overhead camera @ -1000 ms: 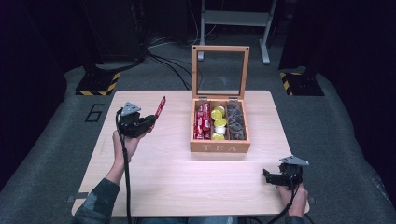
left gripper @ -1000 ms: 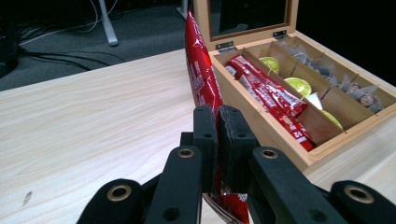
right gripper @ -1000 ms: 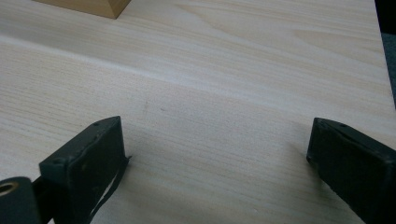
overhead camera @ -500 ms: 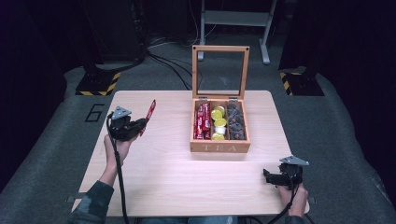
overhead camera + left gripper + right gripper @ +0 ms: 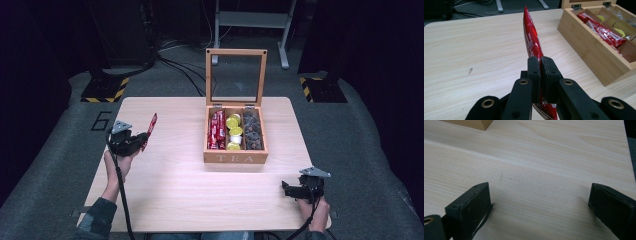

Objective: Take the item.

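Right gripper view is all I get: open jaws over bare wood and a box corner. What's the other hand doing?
Observer: The left gripper is shut on a red packet, held up over the left part of the table.
Operator: What is that box?
Observer: A wooden tea box with its glass lid standing open.
Operator: What's inside?
Observer: Three compartments: more red packets on the left, yellow capsules in the middle, dark packets on the right.
Operator: Where am I relative to it?
Observer: Your right gripper sits near the table's front right corner, apart from the box.
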